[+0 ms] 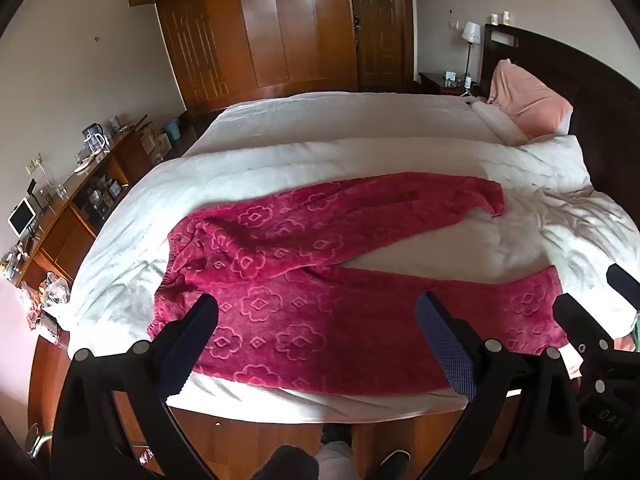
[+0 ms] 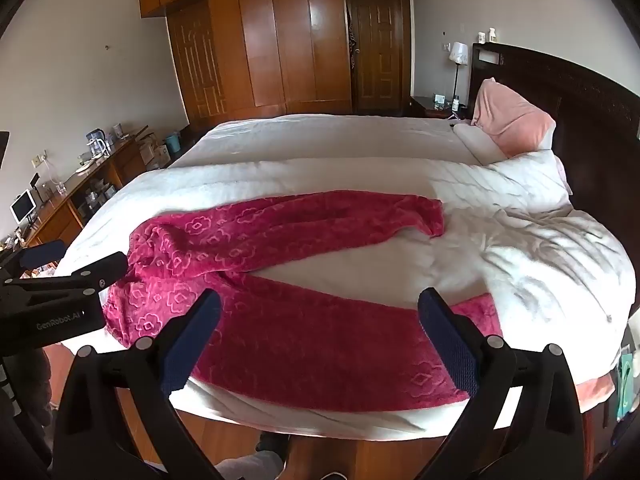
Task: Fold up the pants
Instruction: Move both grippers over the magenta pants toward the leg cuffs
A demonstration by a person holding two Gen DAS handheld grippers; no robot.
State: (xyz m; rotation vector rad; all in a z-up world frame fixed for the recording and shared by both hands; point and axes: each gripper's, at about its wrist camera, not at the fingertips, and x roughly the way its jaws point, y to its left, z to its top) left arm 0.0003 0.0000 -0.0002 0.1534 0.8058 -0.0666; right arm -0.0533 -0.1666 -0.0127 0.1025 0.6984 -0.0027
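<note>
Magenta fleece pants (image 1: 320,280) with a flower pattern lie flat on the white bed (image 1: 320,160). The waistband is at the left and the two legs splay to the right in a V. My left gripper (image 1: 318,308) hovers open above the near leg close to the waist, nothing between its fingers. The right gripper (image 1: 592,292) shows at the right edge over the near leg's cuff. In the right wrist view the pants (image 2: 300,280) lie the same way. My right gripper (image 2: 320,304) stands open above the near leg, and the left gripper (image 2: 90,256) is at the left by the waistband.
A pink pillow (image 1: 528,100) leans on the dark headboard (image 1: 580,80) at the right. A wooden wardrobe (image 1: 260,28) fills the far wall. A cluttered sideboard (image 1: 80,200) runs along the left. A person's feet (image 1: 336,440) stand on the wooden floor below the bed's near edge.
</note>
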